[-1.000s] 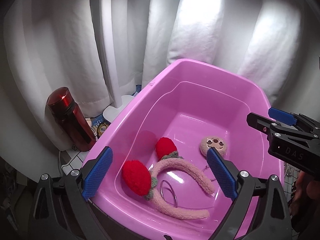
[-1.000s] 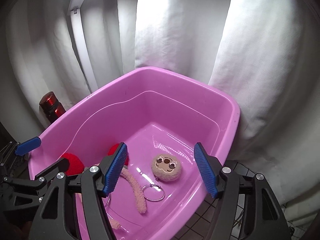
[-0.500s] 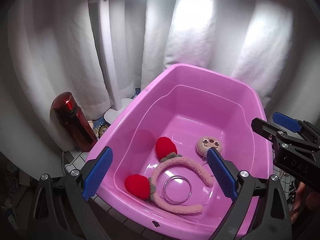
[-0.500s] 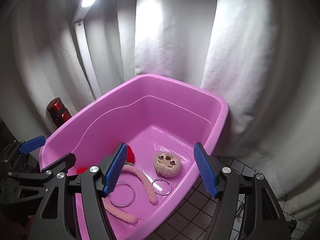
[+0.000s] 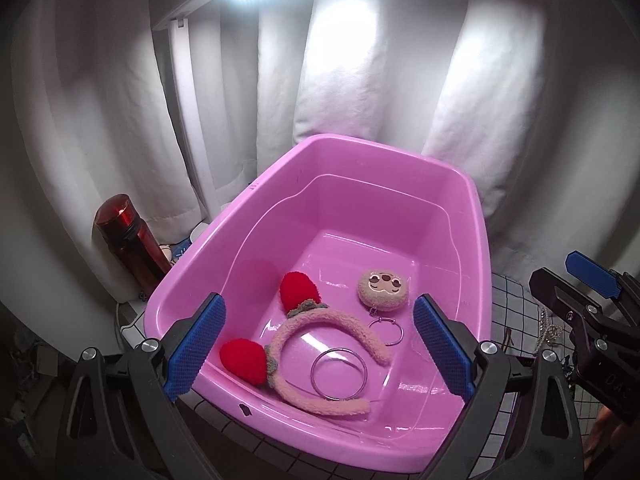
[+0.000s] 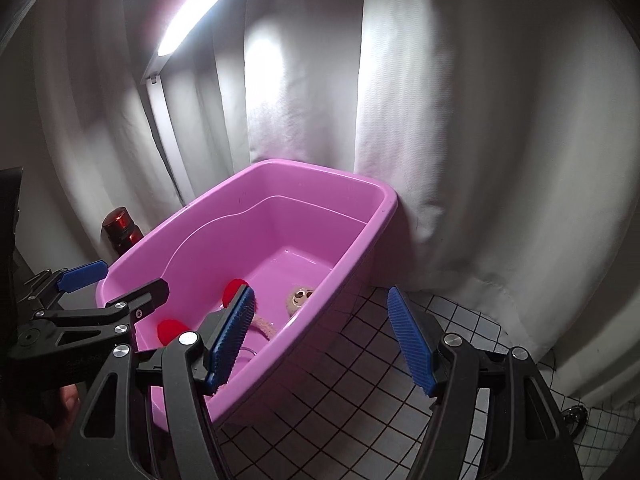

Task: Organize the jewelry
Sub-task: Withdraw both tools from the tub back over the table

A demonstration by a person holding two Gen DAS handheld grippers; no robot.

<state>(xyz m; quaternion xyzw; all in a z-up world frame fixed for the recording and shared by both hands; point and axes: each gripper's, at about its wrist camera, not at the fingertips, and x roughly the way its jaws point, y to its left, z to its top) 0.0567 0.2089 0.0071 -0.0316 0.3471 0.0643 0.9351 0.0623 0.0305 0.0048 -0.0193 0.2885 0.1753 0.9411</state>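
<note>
1. Since the earlier frames, both tools have been drawn back from the pink tub (image 5: pixel 476 248): more of its rim and of the tiled counter (image 6: pixel 360 360) is taken in by each view, and the right tool (image 6: pixel 320 336) has been swung off to the right, so that only one of its blue pads is seen against the tub while the other stands over bare tiles.
2. The left tool (image 5: pixel 320 344) is seen released, its jaws spread wide with nothing between the pads; it is aimed down into the near end of the tub.
3. The right tool is likewise released and empty, its jaws apart over the tub's right rim and the counter beside it.
4. Inside the tub are laid a fuzzy pink headband (image 5: pixel 332 340) with red strawberry ears, a large metal ring (image 5: pixel 339 372) within its arc, a smaller hoop (image 5: pixel 386 332) just beside the band's right end, and a round plush charm (image 5: pixel 383 286) farther back.
5. On the counter right of the tub a pale beaded strand (image 5: pixel 550 330) is partly visible behind the right tool (what it is cannot be told for certain).
6. That strand is judged the likeliest piece left to fetch. It lies outside the tub, on its right, so the right hand is clearly the nearer; the strand's long axis appears to run away from the camera, though too little is shown to be sure.
</note>
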